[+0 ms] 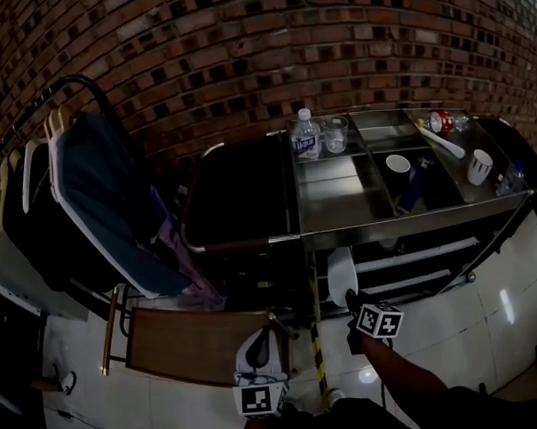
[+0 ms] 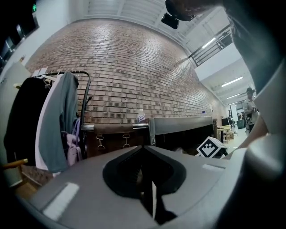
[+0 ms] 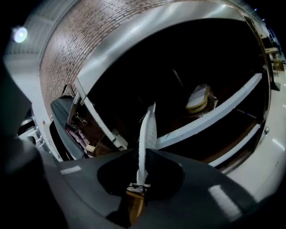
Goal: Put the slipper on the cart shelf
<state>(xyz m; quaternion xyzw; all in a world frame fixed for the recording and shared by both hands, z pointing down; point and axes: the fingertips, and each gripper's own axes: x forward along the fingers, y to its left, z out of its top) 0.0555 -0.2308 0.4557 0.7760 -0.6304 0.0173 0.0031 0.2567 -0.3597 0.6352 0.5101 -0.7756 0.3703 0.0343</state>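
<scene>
A white slipper (image 1: 340,277) hangs edge-on from my right gripper (image 1: 352,301), in front of the steel cart's lower shelves (image 1: 412,254). In the right gripper view the slipper (image 3: 146,129) stands upright between the jaws of the right gripper (image 3: 142,172), which are shut on its heel end. A second slipper (image 3: 199,98) lies on the cart shelf (image 3: 214,117) behind it. My left gripper (image 1: 261,347) is lower left, over the wooden seat. The left gripper (image 2: 145,176) is shut with nothing in it.
The cart top (image 1: 339,193) carries a bottle (image 1: 306,135), a glass (image 1: 334,133) and cups (image 1: 480,166). A dark case (image 1: 237,202) sits left of the cart. A clothes rack (image 1: 90,199) and a wooden chair (image 1: 194,346) stand on the left, before a brick wall.
</scene>
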